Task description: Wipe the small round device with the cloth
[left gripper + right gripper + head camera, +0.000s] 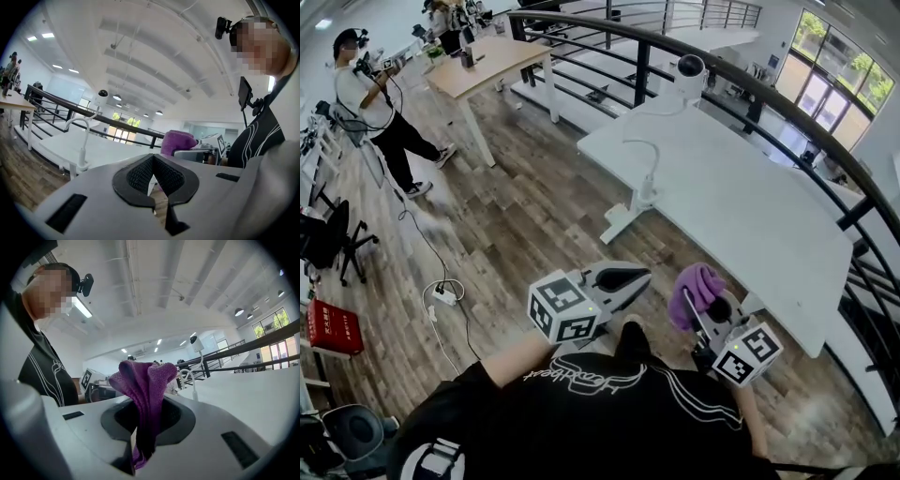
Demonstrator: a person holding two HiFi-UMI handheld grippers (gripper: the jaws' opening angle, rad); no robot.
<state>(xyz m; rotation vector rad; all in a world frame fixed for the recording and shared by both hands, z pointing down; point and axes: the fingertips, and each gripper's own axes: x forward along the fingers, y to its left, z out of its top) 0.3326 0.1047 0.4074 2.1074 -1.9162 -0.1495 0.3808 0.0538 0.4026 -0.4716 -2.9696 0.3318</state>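
As the person holds two grippers roughly level before the chest, the left gripper (pixel 628 278) has its jaws together, nothing between them; the right gripper (pixel 703 309) is clamped on one purple cloth (pixel 694 281); one small round device (pixel 690 67) tops a gooseneck at the white table's (pixel 750 216) far edge, well apart from both.

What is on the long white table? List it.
The long white table bears a white gooseneck stand carrying the small round white device, nothing else. Only the spot under the stand's base is covered.
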